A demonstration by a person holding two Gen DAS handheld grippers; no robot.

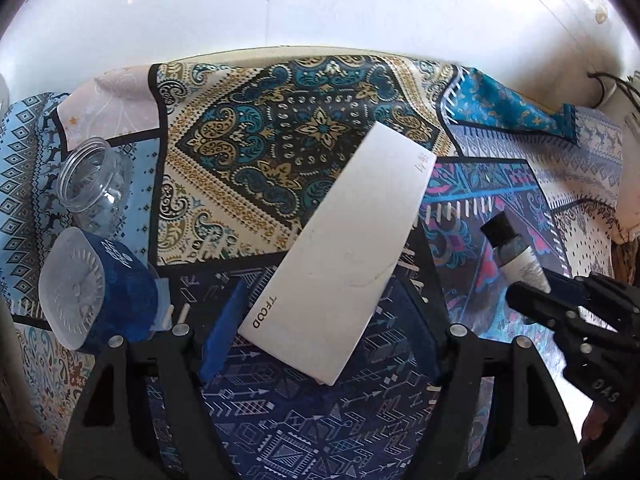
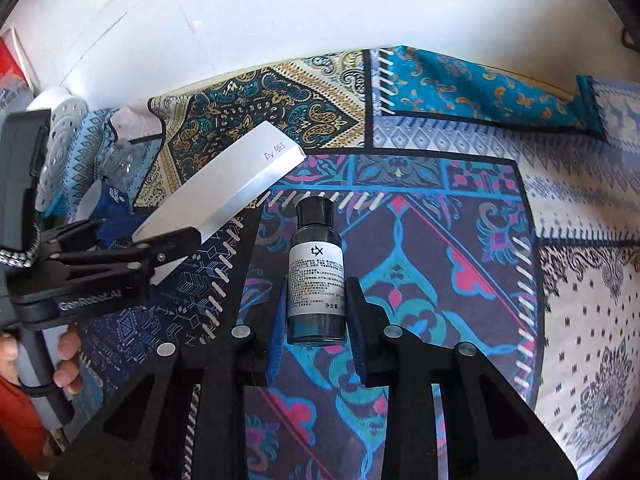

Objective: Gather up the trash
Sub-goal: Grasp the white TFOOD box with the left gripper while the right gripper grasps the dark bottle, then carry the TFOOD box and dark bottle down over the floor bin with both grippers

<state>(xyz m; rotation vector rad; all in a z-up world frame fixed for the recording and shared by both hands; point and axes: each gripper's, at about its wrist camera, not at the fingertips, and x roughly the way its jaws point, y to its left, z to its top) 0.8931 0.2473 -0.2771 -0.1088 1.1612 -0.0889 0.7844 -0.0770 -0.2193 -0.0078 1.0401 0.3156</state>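
- Patchwork-patterned cloth [image 1: 248, 148] in blue, teal and cream covers the bench in the left wrist view. The left gripper [image 1: 320, 344] has its blue-padded fingers [image 1: 224, 332] spread wide on either side of the near end of a long flat white cardboard box [image 1: 344, 248] printed "TFOOD"; the pads do not press on it. The box lies flat and slanted on the cloth.
- To the left, a clear plastic jar [image 1: 94, 184] lies on its side, with a blue-wrapped plastic cup [image 1: 100, 288] tipped over just beside it.
- At the right edge, the right gripper [image 1: 536, 296] reaches a small dark bottle with a white label [image 1: 516, 252].
- Right wrist view: the small dark bottle [image 2: 317, 276] lies on the cloth [image 2: 460, 240], cap pointing away, between the right gripper's [image 2: 316, 340] fingers [image 2: 356, 320]. The fingers sit close against its lower sides, pinching it.
- At left, the left gripper [image 2: 160, 248], held by a hand [image 2: 66, 360], meets the white box [image 2: 228, 192]. The jar [image 2: 122, 160] and cup [image 2: 108, 200] lie beyond it.
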